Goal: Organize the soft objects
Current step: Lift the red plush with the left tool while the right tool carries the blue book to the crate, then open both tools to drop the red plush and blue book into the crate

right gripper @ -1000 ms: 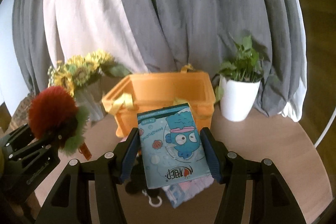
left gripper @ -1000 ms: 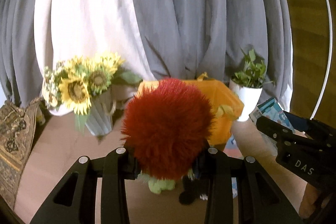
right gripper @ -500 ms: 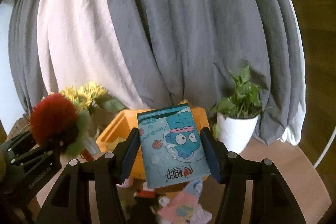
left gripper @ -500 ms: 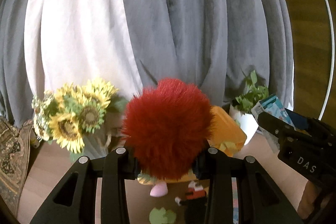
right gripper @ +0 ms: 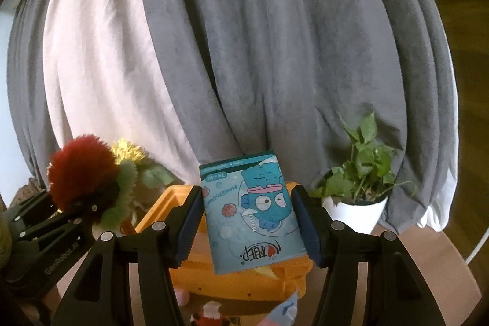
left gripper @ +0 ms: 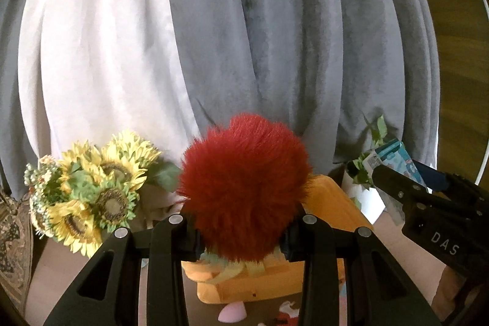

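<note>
While the left gripper (left gripper: 241, 237) clamps a red pompom toy (left gripper: 244, 188), the right gripper (right gripper: 249, 225) grips a blue tissue pack (right gripper: 253, 213) (cartoon fish), both above the orange bin (right gripper: 244, 274).

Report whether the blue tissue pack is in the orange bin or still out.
Out: the blue tissue pack sits clamped in the right gripper, raised before the orange bin.
</note>
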A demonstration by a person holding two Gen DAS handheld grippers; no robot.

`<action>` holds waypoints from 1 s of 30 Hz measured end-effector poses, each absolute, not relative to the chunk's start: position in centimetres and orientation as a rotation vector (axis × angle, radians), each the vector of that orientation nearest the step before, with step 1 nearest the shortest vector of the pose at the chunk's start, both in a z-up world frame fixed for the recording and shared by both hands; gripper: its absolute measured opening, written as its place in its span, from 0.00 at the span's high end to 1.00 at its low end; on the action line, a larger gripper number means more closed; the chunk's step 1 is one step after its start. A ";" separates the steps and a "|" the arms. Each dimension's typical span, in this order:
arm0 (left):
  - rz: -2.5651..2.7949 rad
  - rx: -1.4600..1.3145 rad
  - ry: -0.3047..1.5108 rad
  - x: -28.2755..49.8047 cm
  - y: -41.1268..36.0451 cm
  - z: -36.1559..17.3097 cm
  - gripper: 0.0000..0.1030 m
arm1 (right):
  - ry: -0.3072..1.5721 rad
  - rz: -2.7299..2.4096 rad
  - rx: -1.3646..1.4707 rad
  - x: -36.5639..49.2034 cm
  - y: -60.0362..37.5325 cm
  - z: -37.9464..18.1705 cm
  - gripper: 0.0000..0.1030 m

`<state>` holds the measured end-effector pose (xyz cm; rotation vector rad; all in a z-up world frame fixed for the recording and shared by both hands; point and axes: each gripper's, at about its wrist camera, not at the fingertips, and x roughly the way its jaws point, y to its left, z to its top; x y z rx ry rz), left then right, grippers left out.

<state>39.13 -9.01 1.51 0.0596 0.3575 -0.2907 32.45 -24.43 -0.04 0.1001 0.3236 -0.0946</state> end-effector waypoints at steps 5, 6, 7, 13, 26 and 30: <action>-0.286 0.064 0.368 41.6 -9.3 1.1 0.65 | 0.335 -0.089 0.113 35.1 -24.8 -0.3 0.42; -0.285 0.066 0.370 42.0 -9.4 1.0 0.65 | 0.338 -0.087 0.116 35.6 -24.9 -0.4 0.42; -0.285 0.067 0.374 42.6 -9.4 0.9 0.65 | 0.340 -0.086 0.118 36.1 -25.0 -0.5 0.42; -0.286 0.083 0.410 45.5 -10.1 -0.5 0.65 | 0.370 -0.084 0.117 38.9 -25.2 -1.6 0.42; -0.336 0.124 0.546 50.2 -12.1 -4.7 0.63 | 0.532 -0.080 0.159 44.3 -26.7 -6.0 0.42; -0.346 0.143 0.586 51.1 -12.5 -6.2 0.60 | 0.568 -0.090 0.155 45.1 -26.9 -7.3 0.42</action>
